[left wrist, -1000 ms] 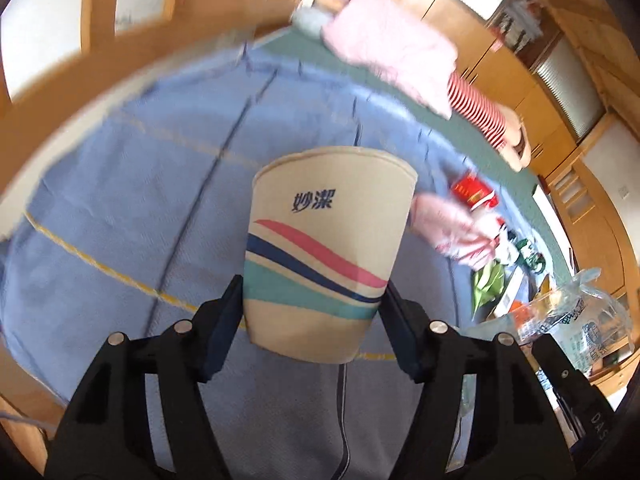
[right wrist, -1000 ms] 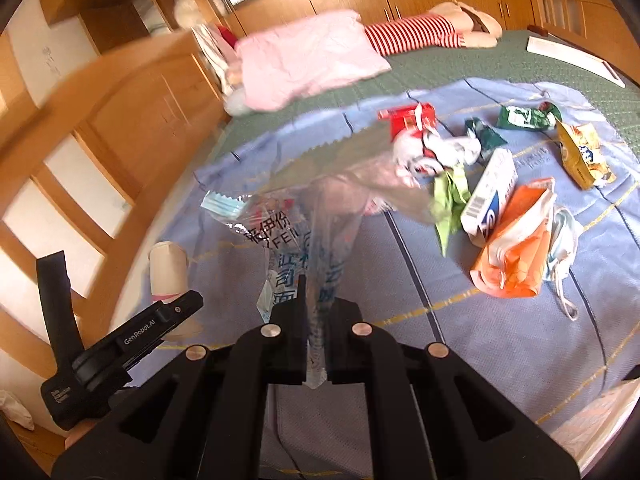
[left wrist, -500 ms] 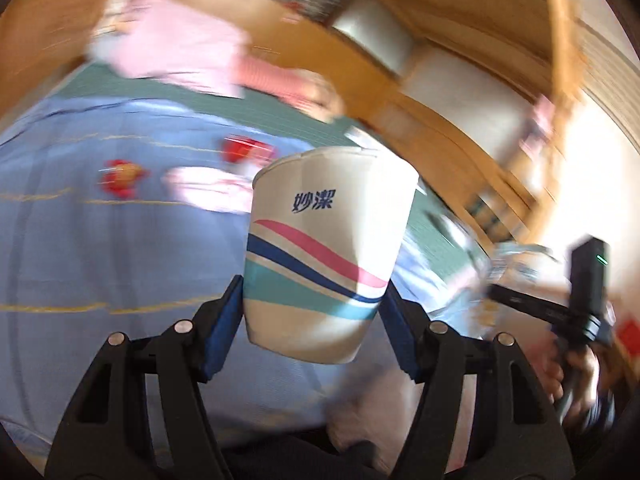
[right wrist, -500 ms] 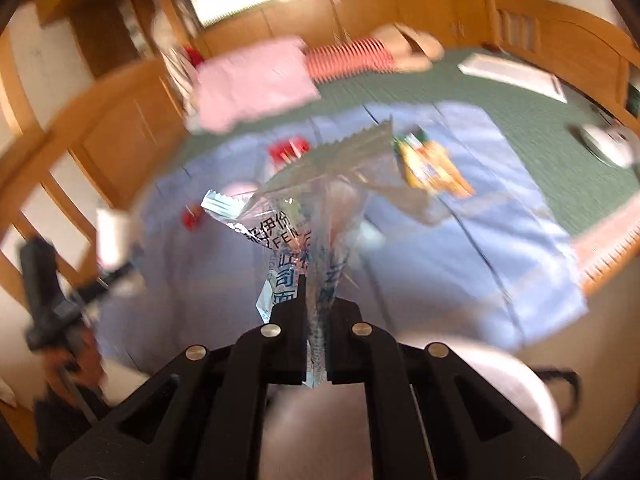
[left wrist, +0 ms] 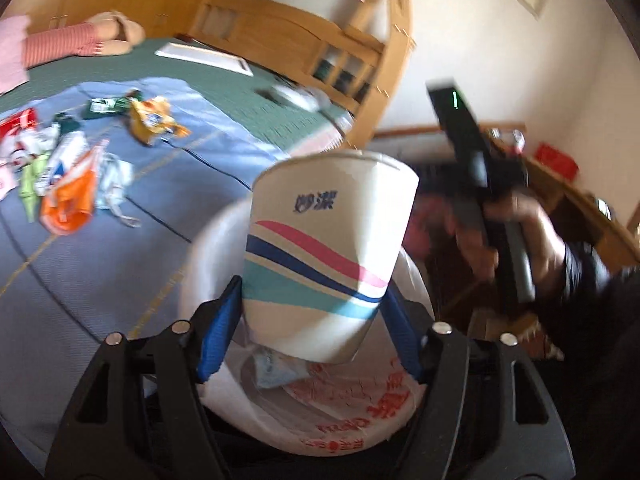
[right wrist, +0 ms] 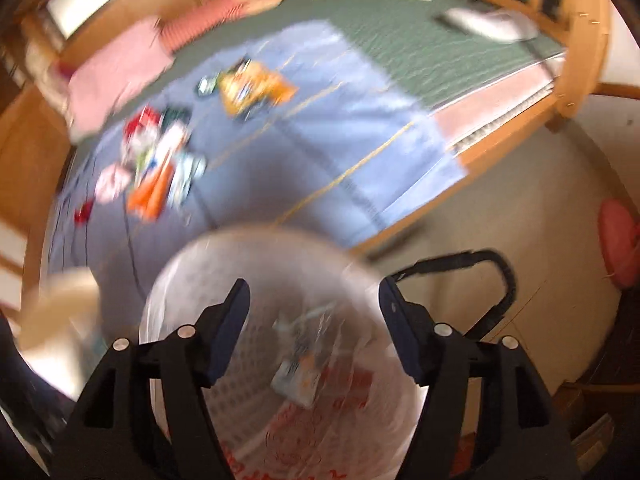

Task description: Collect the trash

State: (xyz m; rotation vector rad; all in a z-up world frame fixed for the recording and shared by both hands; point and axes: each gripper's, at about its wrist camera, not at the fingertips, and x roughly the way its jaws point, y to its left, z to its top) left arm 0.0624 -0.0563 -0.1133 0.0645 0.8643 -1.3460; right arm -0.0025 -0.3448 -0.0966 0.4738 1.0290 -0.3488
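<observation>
A white paper cup (left wrist: 324,256) with pink, blue and teal stripes stands tilted between the blue pads of my left gripper (left wrist: 312,284), whose jaws are opening and no longer press on it. It hangs over a white bin (left wrist: 208,240) lined with a red-printed bag. My right gripper (right wrist: 314,292) is over the same bin (right wrist: 280,236), its jaws opening with nothing between them. A clear plastic wrapper (right wrist: 304,360) lies down inside. The left wrist view shows the right gripper (left wrist: 480,200) in a hand; the right wrist view shows the cup (right wrist: 60,312) blurred at the left.
More trash lies on the blue sheet (left wrist: 100,280) over the bed: an orange packet (left wrist: 72,196), a yellow snack bag (left wrist: 152,120), red and green wrappers. The bed's wooden frame (right wrist: 576,80) runs beside the bin. A black strap (right wrist: 480,264) and a pink object (right wrist: 618,244) lie on the floor.
Both grippers swung from over the bed to above the bin. The right gripper opened and let the plastic wrapper fall in. The left jaws widened around the cup, which now tilts.
</observation>
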